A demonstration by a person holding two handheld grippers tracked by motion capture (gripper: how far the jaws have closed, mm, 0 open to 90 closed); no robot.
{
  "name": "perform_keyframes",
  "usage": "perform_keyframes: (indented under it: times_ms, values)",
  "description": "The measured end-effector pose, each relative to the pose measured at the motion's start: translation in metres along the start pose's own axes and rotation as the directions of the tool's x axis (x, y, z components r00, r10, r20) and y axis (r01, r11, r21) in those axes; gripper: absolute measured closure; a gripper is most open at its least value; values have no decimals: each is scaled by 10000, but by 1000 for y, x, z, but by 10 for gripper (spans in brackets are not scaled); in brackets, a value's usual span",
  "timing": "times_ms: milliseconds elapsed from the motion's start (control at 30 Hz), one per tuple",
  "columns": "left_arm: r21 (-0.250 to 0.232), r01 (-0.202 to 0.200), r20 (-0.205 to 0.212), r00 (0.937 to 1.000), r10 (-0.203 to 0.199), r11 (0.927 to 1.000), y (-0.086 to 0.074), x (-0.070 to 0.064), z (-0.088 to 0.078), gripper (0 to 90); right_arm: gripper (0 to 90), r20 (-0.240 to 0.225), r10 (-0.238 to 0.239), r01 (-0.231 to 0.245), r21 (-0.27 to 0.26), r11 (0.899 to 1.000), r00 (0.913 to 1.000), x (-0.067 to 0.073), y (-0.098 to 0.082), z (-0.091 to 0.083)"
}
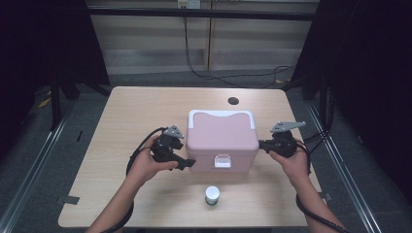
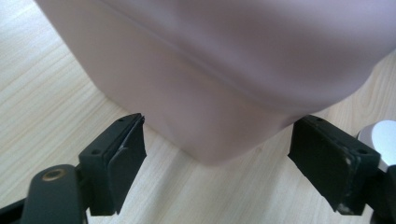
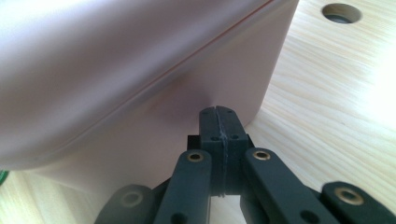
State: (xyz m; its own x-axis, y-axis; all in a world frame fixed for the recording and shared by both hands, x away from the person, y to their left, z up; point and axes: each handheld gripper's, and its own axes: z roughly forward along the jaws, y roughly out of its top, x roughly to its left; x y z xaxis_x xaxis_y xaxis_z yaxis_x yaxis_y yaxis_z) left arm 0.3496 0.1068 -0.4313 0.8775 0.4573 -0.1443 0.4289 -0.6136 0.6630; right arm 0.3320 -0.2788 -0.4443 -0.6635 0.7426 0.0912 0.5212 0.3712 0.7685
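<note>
Pink plastic cooler box (image 1: 222, 138) with white handle sat mid-table on the pale wooden table (image 1: 121, 111). At its nine o'clock, the left gripper (image 2: 217, 156) gaped around a corner; at three o'clock, the right gripper (image 3: 219, 122) was clenched, empty, against its side. A white-capped jar (image 1: 212, 195) stood at six.

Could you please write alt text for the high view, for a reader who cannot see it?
A person's hands hold two grippers against either side of a closed pink box with a white handle, at the middle of a light wooden table. The left gripper is open at the box's front left corner; the right gripper is shut. A small white-capped bottle stands nearer the person.
</note>
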Motion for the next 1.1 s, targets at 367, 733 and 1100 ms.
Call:
perform_keyframes:
  times_ms: [367, 733, 1100]
  values:
    - [-109, -9, -392, 9992, 5, 9999, -13, 5, -4, 206, 900, -340, -363, 366, 71, 9993, 9988, 16, 12, 16]
    - [-68, 161, -669, 9976, -166, 9998, -21, 8, -13, 203, 900, -557, -384, 386, 15, 9993, 9977, 24, 18, 26]
    - [-53, 465, -952, 9944, -468, 9989, -32, 8, -24, 197, 900, -832, -461, 467, 48, 9989, 9955, 32, 26, 37]
